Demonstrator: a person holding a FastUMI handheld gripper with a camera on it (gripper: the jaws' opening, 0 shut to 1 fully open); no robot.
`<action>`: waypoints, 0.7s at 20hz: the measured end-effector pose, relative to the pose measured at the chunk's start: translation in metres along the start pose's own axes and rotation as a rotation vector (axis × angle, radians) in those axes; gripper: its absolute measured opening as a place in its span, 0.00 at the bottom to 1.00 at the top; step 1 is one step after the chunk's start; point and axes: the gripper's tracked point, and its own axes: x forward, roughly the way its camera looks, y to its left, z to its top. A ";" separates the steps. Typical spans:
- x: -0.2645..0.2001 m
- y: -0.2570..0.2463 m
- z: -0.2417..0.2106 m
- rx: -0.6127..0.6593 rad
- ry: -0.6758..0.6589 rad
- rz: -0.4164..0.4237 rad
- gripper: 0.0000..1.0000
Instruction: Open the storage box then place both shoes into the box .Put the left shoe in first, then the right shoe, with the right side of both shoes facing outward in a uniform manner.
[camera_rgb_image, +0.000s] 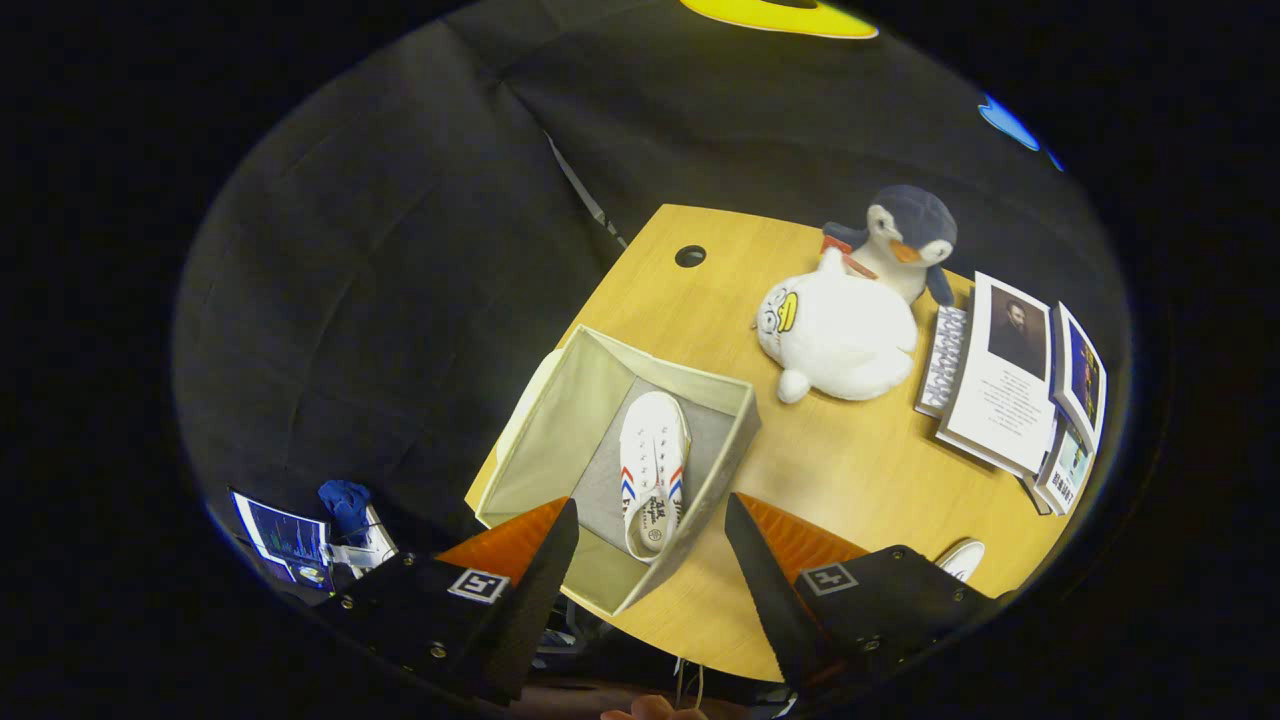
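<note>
storage box (560, 420) | open, one shoe (653, 470) inside, just beyond jaws | gripper (650, 520) jaws wide, empty

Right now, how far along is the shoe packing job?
Done: the storage box stands open on the table with one shoe lying inside. In hand: nothing; the gripper is open above the box's near edge, fingers empty. Left: the second shoe, whose tip shows on the table beside the right finger, has yet to go in.

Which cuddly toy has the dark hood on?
The penguin toy, sitting farthest back on the table. The white duck toy in front of it is bare-headed. The gripper hangs open above the box.
</note>
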 end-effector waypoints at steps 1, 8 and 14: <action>-0.007 -0.009 -0.003 0.013 -0.009 -0.004 0.90; -0.049 -0.085 -0.041 0.120 -0.063 -0.072 0.90; -0.081 -0.158 -0.088 0.260 -0.079 -0.147 0.90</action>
